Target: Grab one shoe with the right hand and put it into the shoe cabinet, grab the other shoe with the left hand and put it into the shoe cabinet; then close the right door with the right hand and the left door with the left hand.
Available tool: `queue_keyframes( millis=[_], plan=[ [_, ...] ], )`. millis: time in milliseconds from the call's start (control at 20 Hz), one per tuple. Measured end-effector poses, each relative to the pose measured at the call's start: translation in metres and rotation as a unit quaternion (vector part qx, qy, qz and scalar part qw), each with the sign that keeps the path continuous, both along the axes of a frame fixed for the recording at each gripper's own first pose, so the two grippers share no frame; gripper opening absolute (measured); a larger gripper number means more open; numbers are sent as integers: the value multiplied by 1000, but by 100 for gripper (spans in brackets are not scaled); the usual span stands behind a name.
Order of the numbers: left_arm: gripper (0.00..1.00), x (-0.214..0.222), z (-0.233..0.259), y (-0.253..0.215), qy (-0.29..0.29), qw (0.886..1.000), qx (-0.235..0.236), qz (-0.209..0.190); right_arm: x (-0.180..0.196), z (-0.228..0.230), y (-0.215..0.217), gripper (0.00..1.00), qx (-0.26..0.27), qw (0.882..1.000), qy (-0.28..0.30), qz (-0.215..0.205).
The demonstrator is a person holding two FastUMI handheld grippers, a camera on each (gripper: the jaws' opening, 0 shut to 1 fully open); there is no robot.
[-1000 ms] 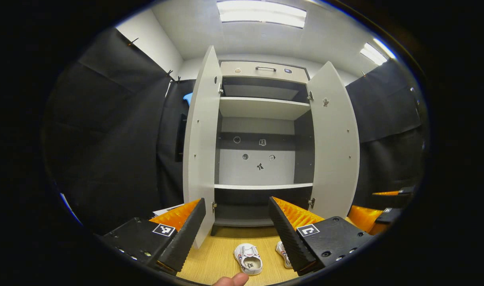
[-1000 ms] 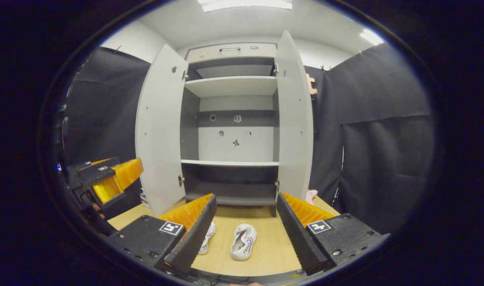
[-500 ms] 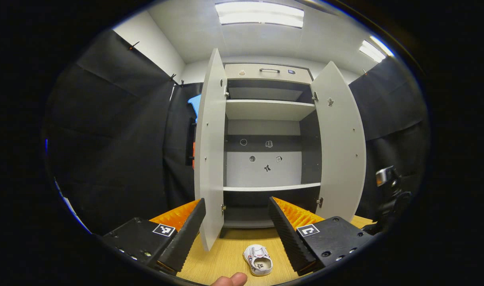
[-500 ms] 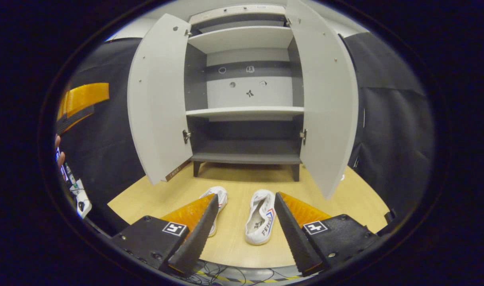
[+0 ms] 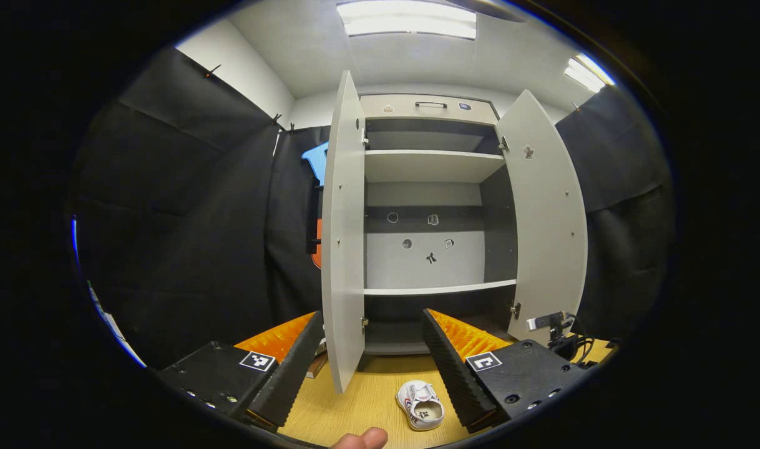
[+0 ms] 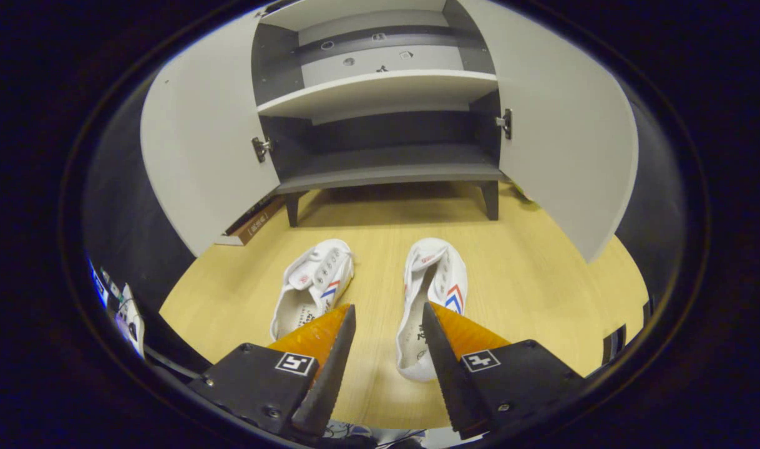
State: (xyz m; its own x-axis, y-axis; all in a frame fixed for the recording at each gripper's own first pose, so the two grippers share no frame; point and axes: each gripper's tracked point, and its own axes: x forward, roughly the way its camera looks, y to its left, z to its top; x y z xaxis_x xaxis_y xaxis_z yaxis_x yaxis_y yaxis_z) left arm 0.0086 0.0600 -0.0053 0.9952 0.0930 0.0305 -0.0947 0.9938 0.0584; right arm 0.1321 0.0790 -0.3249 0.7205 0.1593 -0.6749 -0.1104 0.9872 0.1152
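Since 1.0 s ago my right gripper [image 6: 385, 315] has dipped toward the 2 sneakers.
Step 1: fingers apart, empty; next, straddle the right sneaker [image 6: 431, 293] and close.

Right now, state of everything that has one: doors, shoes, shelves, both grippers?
left door: open
right door: open
left shoe: on the floor, upright, outside the cabinet
right shoe: on the floor, upright, outside the cabinet
bottom shelf: bare
middle shelf: bare
left gripper: open, holding nothing
right gripper: open, low over the shoes, holding nothing
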Motion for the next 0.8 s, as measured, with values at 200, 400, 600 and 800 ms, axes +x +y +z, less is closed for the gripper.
queue_keyframes(
  millis=[200, 400, 600, 800],
  plan=[
    [95, 5, -6, 5, 5, 1000, -2, 1, 16, -22, -6, 69, -7, 1000, 26, -15],
    [95, 13, -14, 9, 13, 1000, -5, 2, 36, -44, -4, 57, -4, 998, 50, -24],
    [95, 18, -20, 12, 23, 1000, -7, 3, 54, -59, 1, 29, -9, 998, 61, -28],
    [95, 21, -28, 14, 34, 999, -6, 6, 66, -69, -3, 31, -26, 997, 55, -37]
  ],
)
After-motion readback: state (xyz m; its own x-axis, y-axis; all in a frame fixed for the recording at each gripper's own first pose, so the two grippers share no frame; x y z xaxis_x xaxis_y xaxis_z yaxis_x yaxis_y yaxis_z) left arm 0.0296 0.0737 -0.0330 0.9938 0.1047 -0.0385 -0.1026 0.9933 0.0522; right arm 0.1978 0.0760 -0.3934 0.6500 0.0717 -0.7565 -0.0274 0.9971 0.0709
